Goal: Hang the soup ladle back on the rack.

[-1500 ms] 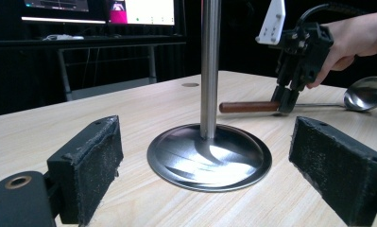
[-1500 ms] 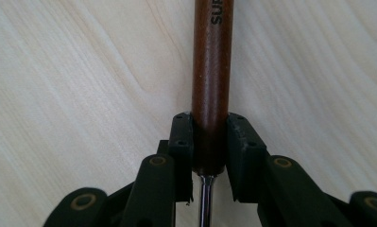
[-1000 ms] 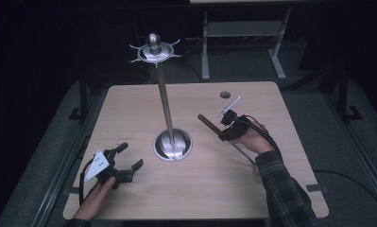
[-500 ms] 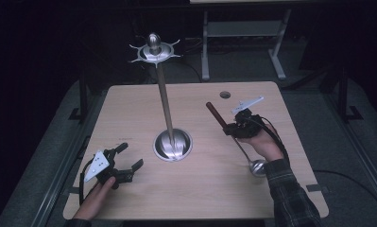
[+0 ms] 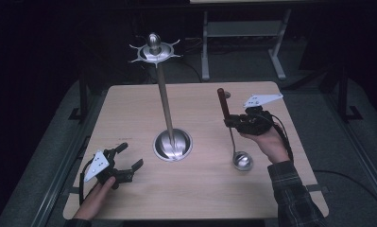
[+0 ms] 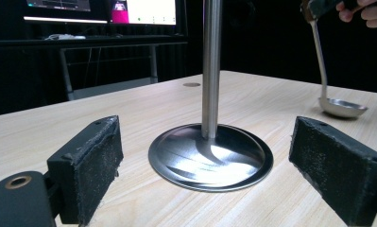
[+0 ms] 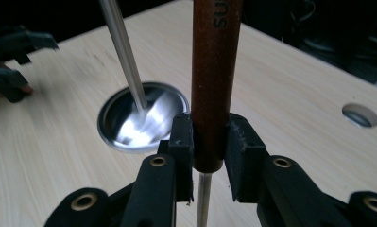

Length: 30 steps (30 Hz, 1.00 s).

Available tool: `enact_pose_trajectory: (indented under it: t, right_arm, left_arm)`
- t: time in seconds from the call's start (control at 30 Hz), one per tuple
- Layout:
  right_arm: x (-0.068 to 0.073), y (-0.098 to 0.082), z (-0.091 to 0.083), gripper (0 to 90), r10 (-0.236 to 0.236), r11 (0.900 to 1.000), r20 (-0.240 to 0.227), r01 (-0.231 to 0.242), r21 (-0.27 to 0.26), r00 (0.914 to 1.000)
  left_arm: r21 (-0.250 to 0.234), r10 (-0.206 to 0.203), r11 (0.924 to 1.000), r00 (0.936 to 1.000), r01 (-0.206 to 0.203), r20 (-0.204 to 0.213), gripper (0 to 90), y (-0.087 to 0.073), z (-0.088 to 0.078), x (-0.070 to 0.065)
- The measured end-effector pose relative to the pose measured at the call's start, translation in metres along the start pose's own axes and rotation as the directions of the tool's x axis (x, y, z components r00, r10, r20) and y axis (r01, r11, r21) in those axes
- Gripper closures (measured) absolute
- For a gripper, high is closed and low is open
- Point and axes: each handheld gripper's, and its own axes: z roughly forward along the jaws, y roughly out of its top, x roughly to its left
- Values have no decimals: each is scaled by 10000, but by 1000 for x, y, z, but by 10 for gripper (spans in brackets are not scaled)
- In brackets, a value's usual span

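A ladle hangs almost upright at the right of the table, its brown wooden handle [image 5: 222, 106] on top and its steel bowl [image 5: 243, 161] low over the tabletop; I cannot tell if the bowl touches. My right gripper [image 5: 231, 122] is shut on the handle [image 7: 214, 71], pads pressing both sides near its lower end [image 7: 209, 151]. A tall steel stand rises mid-table from a round base [image 5: 173, 144] to a hooked crown [image 5: 154, 49]. My left gripper [image 5: 130, 155] lies open at the front left, facing the base [image 6: 210, 158], nothing between its pads [image 6: 94, 165].
The wooden table [image 5: 200, 198] has a small round hole [image 7: 361, 115] at its far right. Dark floor and a metal frame [image 5: 243, 42] lie beyond the far edge. Monitors glow in the background of the left gripper view [image 6: 143, 12].
My right gripper has risen and shifted right with the ladle, whose handle has swung from slanting to nearly upright, the bowl now hanging below. The left gripper has stayed put.
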Motion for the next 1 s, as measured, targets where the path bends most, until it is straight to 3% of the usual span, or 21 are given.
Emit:
enact_pose_trajectory:
  t: [0.2,0.43,1.0]
  right_arm:
    - [4,8,-6,738,-55,9962,-329,26,-875,9994]
    - [12,27,-14,738,-324,9877,-589,229,-1548,9977]
    - [27,74,-24,737,-1048,9734,-1351,738,-2169,9853]
  left_arm:
    - [4,-14,10000,10000,14,-10,97,0,0,0]
    - [-41,-7,10000,10000,7,-14,97,0,0,0]
    - [-37,-17,10000,10000,17,-9,97,0,0,0]
